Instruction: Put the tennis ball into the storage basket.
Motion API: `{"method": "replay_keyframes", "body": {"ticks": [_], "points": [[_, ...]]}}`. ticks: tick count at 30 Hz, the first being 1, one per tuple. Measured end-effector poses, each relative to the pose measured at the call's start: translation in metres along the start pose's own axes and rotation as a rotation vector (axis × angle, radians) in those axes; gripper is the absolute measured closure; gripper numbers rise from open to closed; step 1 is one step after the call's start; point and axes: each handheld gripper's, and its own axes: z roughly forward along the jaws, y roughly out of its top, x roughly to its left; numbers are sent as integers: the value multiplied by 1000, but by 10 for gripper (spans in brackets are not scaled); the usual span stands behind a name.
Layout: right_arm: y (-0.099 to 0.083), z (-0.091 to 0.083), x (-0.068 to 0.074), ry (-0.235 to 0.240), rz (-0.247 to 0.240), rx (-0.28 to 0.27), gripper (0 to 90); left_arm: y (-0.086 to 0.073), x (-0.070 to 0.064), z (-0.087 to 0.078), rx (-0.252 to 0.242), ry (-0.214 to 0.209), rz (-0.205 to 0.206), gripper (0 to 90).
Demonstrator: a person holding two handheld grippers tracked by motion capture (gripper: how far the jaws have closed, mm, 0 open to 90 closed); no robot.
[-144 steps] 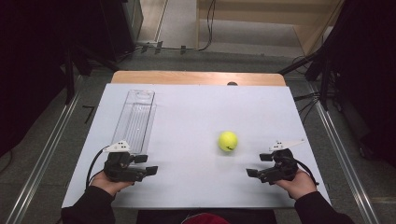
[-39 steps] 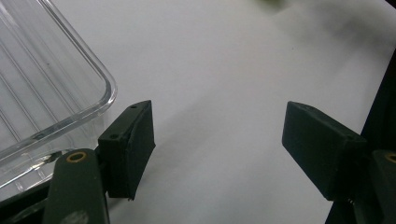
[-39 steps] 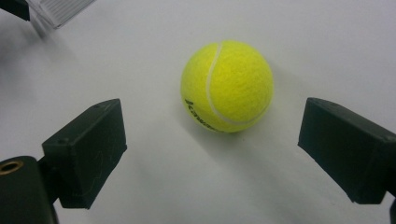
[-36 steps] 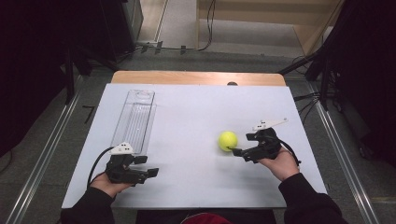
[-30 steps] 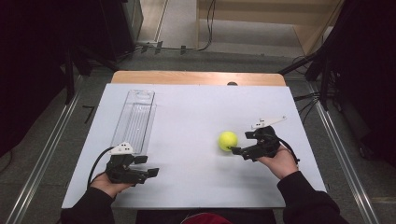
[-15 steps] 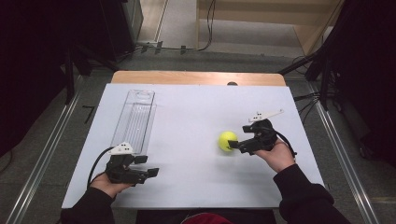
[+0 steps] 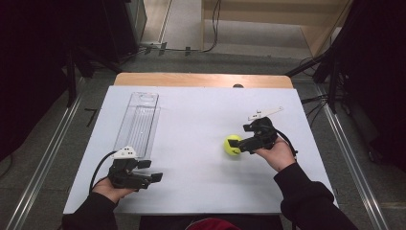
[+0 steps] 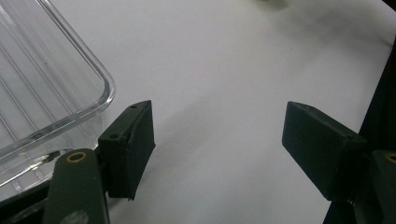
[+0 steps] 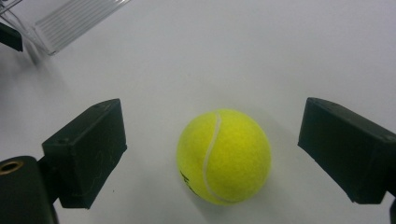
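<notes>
Right gripper low over the right half of the worktop, jaws spread wide, one on each side of the tennis ball. In the right gripper view, ball sitting between the two black jaws, clear white surface showing on both sides, neither pad touching it. Ball resting on the worktop, yellow-green, white seam curving down its face, a little right of the worktop's centre, well apart from every edge. Right hand behind the gripper, dark sleeve running in from the near edge.

Left gripper near the worktop's near left corner, jaws likewise spread, pinching nothing. In the left gripper view, bare white surface between the jaws; one jaw just beside the rounded near corner of the clear plastic tray, contact impossible to tell. Left hand under the gripper body, cable looping off toward the left edge.

Tray lying flat along the left side of the worktop, long axis running from near to far, ribbed floor, nothing in it. Wooden strip showing beyond the worktop's far edge.
</notes>
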Motion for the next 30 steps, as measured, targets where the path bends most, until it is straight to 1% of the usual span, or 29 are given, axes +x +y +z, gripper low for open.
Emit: {"method": "replay_keyframes", "body": {"ticks": [5,9,15,20,26,30], "points": [[3,5,1,3,-10,8,57,0,0,0,0,0,0,263],[8,10,3,6,-17,15,58,0,0,0,1,0,-2,263],[16,15,3,8,-13,3,57,0,0,0,0,0,1,263],[15,19,2,0,-15,11,58,0,0,0,0,0,0,263],[14,20,2,-1,-14,6,58,0,0,0,3,-5,3,263],[13,21,2,-11,-15,14,58,0,0,0,4,-6,3,263]]}}
